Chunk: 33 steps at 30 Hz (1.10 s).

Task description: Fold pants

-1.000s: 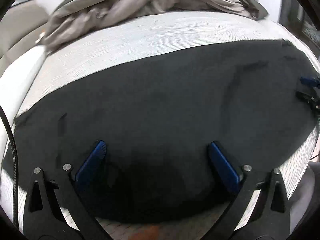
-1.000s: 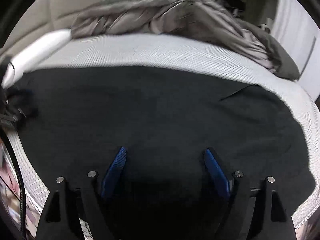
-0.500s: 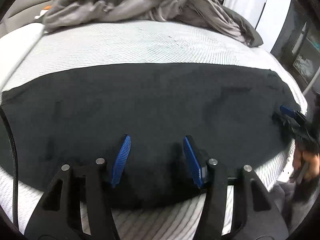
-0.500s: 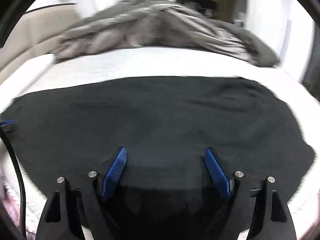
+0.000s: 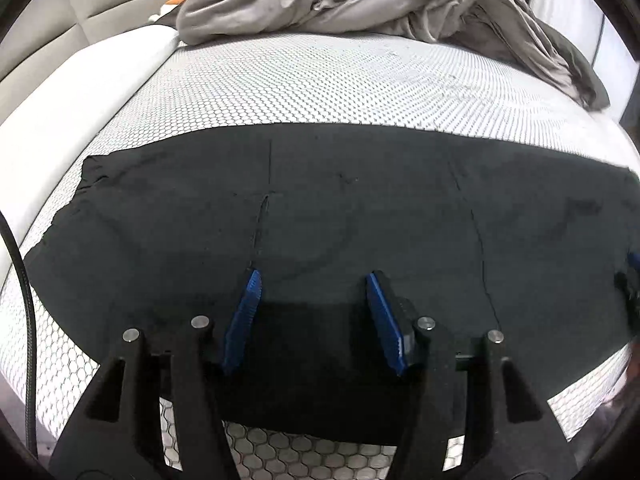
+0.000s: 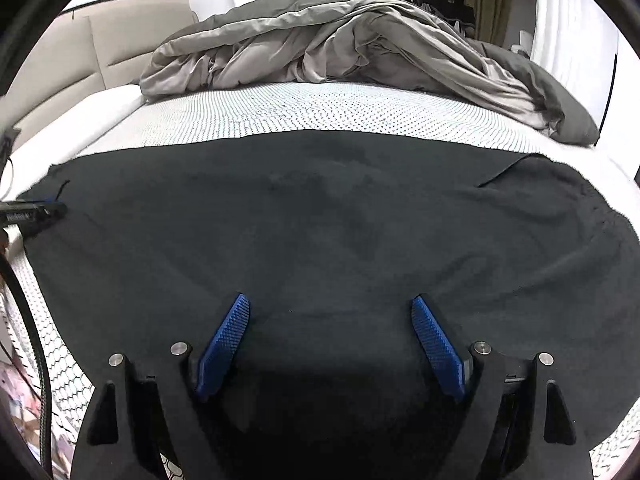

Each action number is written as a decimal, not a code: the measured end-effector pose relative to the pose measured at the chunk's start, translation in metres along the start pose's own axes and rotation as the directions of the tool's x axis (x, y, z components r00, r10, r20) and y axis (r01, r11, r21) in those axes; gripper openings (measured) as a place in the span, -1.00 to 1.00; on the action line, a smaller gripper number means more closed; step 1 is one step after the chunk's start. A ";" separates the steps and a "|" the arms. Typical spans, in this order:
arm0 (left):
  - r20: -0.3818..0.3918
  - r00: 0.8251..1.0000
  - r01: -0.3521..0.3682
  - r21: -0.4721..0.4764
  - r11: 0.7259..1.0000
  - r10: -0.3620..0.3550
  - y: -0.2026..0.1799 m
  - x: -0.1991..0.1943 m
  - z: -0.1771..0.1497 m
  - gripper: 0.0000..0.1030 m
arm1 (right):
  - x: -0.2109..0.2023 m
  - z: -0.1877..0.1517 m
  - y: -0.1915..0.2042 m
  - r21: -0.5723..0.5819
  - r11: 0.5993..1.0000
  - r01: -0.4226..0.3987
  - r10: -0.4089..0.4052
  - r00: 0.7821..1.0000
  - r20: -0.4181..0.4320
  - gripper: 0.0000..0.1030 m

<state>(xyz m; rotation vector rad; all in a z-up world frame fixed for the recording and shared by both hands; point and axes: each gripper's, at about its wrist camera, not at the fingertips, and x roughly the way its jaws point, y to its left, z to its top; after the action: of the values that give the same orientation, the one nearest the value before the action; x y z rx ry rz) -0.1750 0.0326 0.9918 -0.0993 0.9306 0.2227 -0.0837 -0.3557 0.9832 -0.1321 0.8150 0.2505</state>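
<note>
Black pants [image 5: 360, 208] lie spread flat across the near part of the bed, their left end showing in the left wrist view. My left gripper [image 5: 313, 276] hovers over their near edge with its jaws about half apart and no cloth pinched between the blue pads [image 5: 244, 312]. In the right wrist view the same pants [image 6: 320, 208] fill the middle. My right gripper [image 6: 329, 299] stands wide open above them, holding nothing. The left gripper [image 6: 36, 212] shows there at the left edge, over the pants' end.
The white honeycomb-patterned mattress [image 5: 320, 80] runs beyond the pants. A crumpled grey duvet [image 5: 360, 0] is heaped at the far side. A beige padded headboard [image 5: 100, 4] stands at the left. A black cable [image 5: 24, 300] hangs at the left edge.
My left gripper's jaws have narrowed from wide to about half apart, and it has slid left along the pants, bringing their left end into view. The right gripper stays open.
</note>
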 end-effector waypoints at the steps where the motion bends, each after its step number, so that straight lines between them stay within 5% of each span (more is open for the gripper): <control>1: 0.006 1.000 0.014 0.005 1.000 -0.014 -0.005 -0.002 0.001 0.02 | 0.000 0.000 0.000 -0.001 1.000 0.004 -0.004 1.000 0.000 0.63; 7: -0.019 0.996 0.083 0.089 0.993 -0.082 -0.066 0.012 0.020 0.03 | -0.001 -0.002 -0.005 0.012 1.000 -0.019 0.019 1.000 0.016 0.64; 11: -0.036 0.999 0.022 0.117 0.993 -0.018 -0.064 0.027 0.035 0.09 | -0.001 -0.001 -0.006 0.013 1.000 -0.028 0.027 0.999 0.016 0.65; 16: -0.014 0.997 -0.074 0.041 0.996 0.075 -0.022 0.025 0.037 0.20 | 0.000 -0.002 -0.011 0.021 0.998 -0.062 0.061 0.998 0.023 0.65; 19: 0.005 0.993 -0.115 0.107 0.988 0.115 -0.035 0.014 0.028 0.20 | 0.000 -0.002 -0.010 0.015 0.998 -0.057 0.057 0.998 0.022 0.65; 25: 0.011 0.996 0.079 0.242 0.967 -0.084 -0.101 0.001 0.038 0.20 | 0.003 0.000 -0.009 0.022 0.998 -0.052 0.052 0.998 0.026 0.66; 29: -0.054 0.998 -0.001 0.236 0.972 0.014 -0.115 0.049 0.050 0.24 | 0.003 0.000 -0.009 0.018 0.999 -0.050 0.049 0.998 0.025 0.66; 33: -0.048 0.999 -0.006 0.126 0.992 0.012 -0.083 0.051 0.055 0.36 | 0.004 0.000 -0.011 0.020 0.998 -0.059 0.059 0.998 0.028 0.66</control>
<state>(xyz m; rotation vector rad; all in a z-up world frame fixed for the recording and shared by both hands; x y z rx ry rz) -0.0831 -0.0310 0.9826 0.0155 0.9919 0.1700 -0.0781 -0.3657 0.9808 -0.0846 0.7953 0.2986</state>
